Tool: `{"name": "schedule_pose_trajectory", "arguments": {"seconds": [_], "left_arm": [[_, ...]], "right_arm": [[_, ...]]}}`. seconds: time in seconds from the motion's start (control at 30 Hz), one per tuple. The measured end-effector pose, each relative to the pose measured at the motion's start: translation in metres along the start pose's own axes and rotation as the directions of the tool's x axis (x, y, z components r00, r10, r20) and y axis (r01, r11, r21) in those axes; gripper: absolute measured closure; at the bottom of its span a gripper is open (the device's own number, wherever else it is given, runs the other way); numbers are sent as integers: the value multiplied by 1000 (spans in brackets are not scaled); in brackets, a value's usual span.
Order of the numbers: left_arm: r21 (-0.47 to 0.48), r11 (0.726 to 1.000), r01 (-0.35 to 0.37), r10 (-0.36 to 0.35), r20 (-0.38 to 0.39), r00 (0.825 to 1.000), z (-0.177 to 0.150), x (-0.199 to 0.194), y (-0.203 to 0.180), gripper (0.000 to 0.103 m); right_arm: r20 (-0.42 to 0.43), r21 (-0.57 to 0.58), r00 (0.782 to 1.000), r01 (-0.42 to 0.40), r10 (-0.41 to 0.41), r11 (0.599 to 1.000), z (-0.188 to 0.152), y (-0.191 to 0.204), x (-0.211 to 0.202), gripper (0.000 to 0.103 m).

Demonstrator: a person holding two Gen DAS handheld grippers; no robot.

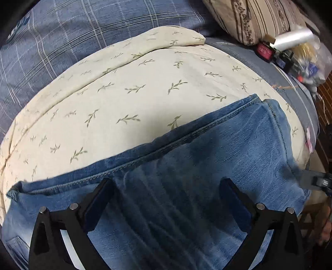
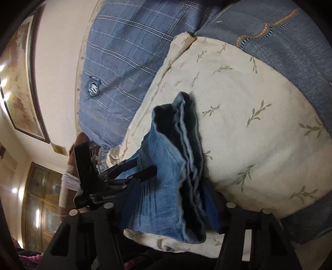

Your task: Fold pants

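Blue denim pants (image 1: 207, 162) lie folded on a cream leaf-print quilt (image 1: 124, 87). My left gripper (image 1: 166, 187) hovers over the denim with its jaws spread wide and nothing between them. In the right wrist view the pants (image 2: 166, 176) show as a stack of layers seen edge-on. My right gripper (image 2: 168, 199) has its jaws wide on either side of the stacked edge, not closed on it. The left gripper (image 2: 145, 168) shows there at the left, fingers against the denim. The right gripper's tip shows at the right edge of the left wrist view (image 1: 317, 180).
A blue plaid cover (image 1: 72, 31) lies behind the quilt. A striped pillow (image 1: 259, 18) and a plastic bag of small items (image 1: 307, 60) sit at the far right. A framed picture (image 2: 22, 83) and a wooden cabinet (image 2: 37, 205) stand beyond the bed.
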State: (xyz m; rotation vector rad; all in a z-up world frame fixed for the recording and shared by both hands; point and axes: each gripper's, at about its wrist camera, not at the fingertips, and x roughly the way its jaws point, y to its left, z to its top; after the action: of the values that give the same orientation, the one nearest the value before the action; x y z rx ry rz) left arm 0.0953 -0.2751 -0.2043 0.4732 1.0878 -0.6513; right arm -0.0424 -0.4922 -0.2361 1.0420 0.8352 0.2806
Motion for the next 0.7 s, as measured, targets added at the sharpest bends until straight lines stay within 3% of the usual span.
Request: {"name": "schedule_pose_trajectory", "arguments": {"seconds": [0.1,0.2,0.33,0.4,0.5,0.57,0.7], "left_arm": [[-12,1000,24,-24,-7,1000,-1,-2,3,0],[-44,999,26,-27,-2,1000,-8,-15,10,0],[-14,999,-46,47,49,998,-35,-47,14,0],[-35,999,-17,19,56,998,-47,-50,21,0],[-78,994,-75,75,-11,997,-67,-24,36,0],[-68,996,-50,55,83,995,-79,-24,38,0],[-41,999,13,-9,97,995,-82,-31,43,0]], "right_arm": [[-1,47,1000,11,-11,999,3,-7,9,75],[-9,75,1000,26,-26,997,3,-8,8,84],[13,88,1000,-19,17,996,0,9,-2,88],[18,66,1000,-24,23,998,-1,24,-6,88],[13,42,999,-31,31,999,-1,46,-2,89],[1,41,999,-43,43,998,-3,57,2,89],[-15,17,998,-61,61,998,-7,82,12,89]]}}
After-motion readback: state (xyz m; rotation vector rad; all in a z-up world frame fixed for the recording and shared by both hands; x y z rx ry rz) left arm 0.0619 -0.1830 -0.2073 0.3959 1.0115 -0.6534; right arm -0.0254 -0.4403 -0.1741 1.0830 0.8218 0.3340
